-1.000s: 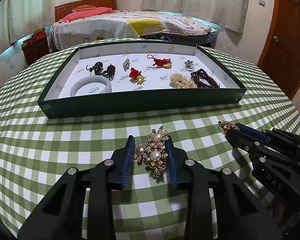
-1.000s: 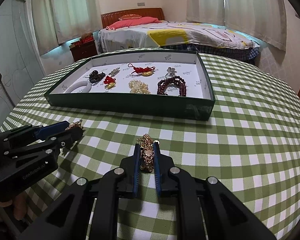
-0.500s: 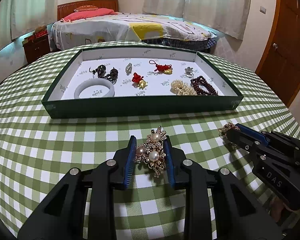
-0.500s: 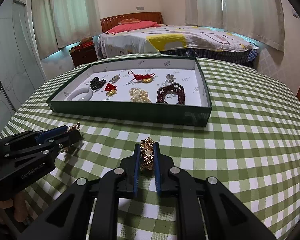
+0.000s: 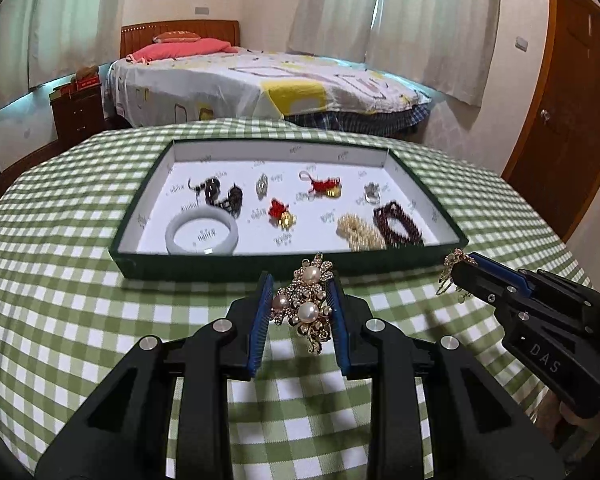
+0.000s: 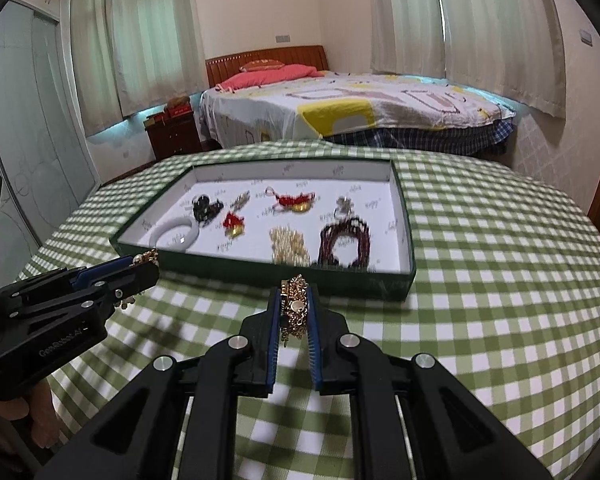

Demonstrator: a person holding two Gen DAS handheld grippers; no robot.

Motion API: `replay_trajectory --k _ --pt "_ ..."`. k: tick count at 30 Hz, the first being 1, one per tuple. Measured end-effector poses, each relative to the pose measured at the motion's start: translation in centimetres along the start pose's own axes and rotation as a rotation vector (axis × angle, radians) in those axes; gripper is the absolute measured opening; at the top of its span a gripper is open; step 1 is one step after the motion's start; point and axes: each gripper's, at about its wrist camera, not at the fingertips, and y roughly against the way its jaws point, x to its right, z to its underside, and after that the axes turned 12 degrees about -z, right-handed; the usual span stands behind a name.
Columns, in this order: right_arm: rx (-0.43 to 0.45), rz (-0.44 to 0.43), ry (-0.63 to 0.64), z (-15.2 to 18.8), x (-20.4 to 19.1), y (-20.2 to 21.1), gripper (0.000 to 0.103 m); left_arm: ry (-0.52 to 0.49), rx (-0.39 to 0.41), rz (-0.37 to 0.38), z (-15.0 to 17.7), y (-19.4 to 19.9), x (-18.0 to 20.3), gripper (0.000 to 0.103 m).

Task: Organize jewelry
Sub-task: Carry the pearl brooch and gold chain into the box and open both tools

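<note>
The table is covered with a woven cloth (image 5: 80, 320) in a matt green-and-white check, and on it sits a tray (image 5: 260, 270) that looks like cardboard, dark green and matt outside, white printed paper inside. The left gripper (image 5: 300, 304) and right gripper (image 6: 294, 308) are matt black plastic with ribbed blue pads (image 5: 260, 320) and shiny silver screw heads; the left one holds a brooch (image 5: 306, 302) of glossy gold metal set with smooth pearls, the right one a gold chain (image 6: 294, 306) with a bright metallic shine. In the tray lie a smooth, glossy pale bangle (image 5: 202, 232) and a dark red bead bracelet (image 5: 396, 226) with a polished look.
</note>
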Motion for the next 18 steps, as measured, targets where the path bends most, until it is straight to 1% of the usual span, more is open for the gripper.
replay_trajectory --k 9,18 --pt "0.06 0.006 0.016 -3.5 0.0 -0.2 0.013 0.015 0.063 -0.003 -3.4 0.0 -0.9 0.027" --pt "0.115 0.016 0.045 -7.5 0.1 -1.5 0.013 0.039 0.124 -0.026 -7.4 -1.4 -2.4 0.027"
